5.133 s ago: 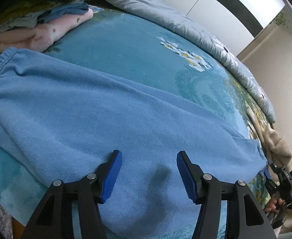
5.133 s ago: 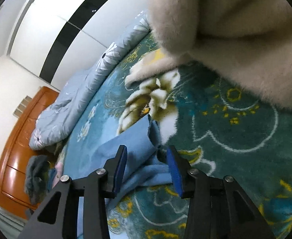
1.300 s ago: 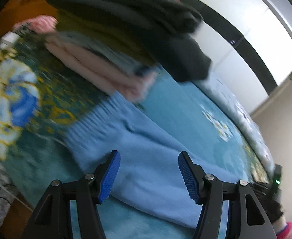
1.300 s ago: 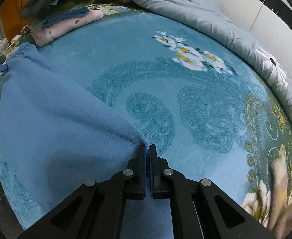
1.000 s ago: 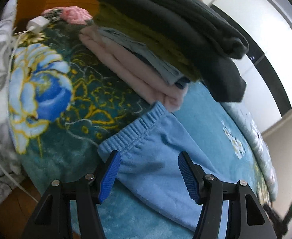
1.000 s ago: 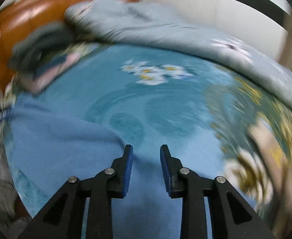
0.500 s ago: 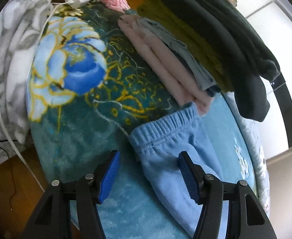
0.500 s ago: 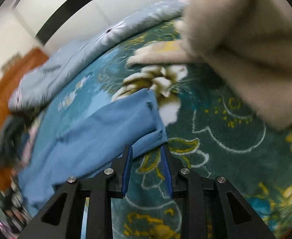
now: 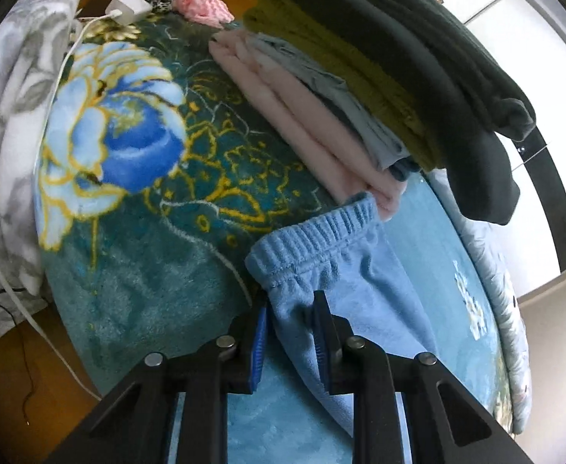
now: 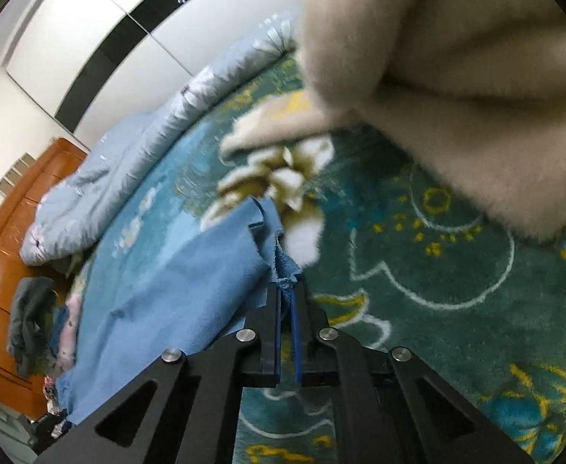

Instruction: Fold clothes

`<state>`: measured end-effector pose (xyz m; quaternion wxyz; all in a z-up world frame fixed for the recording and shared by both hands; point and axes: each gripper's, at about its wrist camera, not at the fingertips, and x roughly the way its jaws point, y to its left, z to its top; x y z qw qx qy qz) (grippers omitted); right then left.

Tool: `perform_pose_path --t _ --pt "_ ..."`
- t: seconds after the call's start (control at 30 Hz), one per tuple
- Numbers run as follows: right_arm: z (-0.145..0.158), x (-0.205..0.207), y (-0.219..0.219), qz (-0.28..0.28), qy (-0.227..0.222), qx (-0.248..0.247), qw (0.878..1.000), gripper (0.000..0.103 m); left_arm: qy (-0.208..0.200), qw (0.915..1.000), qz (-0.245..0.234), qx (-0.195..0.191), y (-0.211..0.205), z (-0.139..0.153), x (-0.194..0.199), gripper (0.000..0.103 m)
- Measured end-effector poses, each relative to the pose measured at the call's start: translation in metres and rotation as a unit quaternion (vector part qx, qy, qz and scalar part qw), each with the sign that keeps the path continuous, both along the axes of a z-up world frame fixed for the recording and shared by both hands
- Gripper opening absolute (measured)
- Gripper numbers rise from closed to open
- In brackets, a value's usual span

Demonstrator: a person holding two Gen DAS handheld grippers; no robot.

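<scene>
Jaws: left gripper (image 9: 290, 311) pinching light-blue fleece trousers (image 9: 345, 270) below waistband; right gripper (image 10: 287, 294) clamped on hem, 12 o'clock. Step: ends grasped; next, probably lift and fold.

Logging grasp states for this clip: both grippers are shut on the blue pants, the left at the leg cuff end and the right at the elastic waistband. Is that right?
The ends are swapped. The left wrist view shows the left gripper on the blue pants just below the elastic waistband. The right wrist view shows the right gripper pinching the leg cuff end. Both are shut on them.
</scene>
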<state>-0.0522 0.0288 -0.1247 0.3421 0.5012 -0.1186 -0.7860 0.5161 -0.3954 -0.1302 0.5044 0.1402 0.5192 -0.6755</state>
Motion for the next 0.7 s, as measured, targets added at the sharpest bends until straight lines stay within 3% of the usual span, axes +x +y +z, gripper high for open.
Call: perform_pose_path --t 0.17,0.23,0.33,0.47,0.6,0.7 --pt "0.004 0.002 0.004 0.002 -0.002 -0.013 1.000 0.008 0.011 0.9999 -0.004 0.008 -0.001 -0.003 0.005 0.024" --pt "0.016 0.009 0.007 -0.009 0.027 0.007 1.000 0.012 0.016 0.9998 -0.005 0.012 -0.001 -0.004 0.006 0.025" --pt "0.033 0.018 0.006 0.005 0.055 -0.008 0.998 0.017 0.013 0.9998 -0.007 0.014 0.000 -0.004 0.004 0.028" --pt "0.026 0.017 -0.018 0.042 0.034 -0.020 0.998 0.030 0.008 0.9998 -0.016 0.012 0.003 -0.002 0.000 0.034" --pt "0.002 0.010 -0.032 0.023 -0.013 0.001 1.000 0.032 0.013 0.9995 -0.023 0.017 0.004 -0.002 0.001 0.036" --pt "0.001 0.010 -0.032 0.011 -0.017 -0.016 1.000 0.033 0.014 0.9994 -0.024 0.019 0.004 -0.003 0.001 0.038"
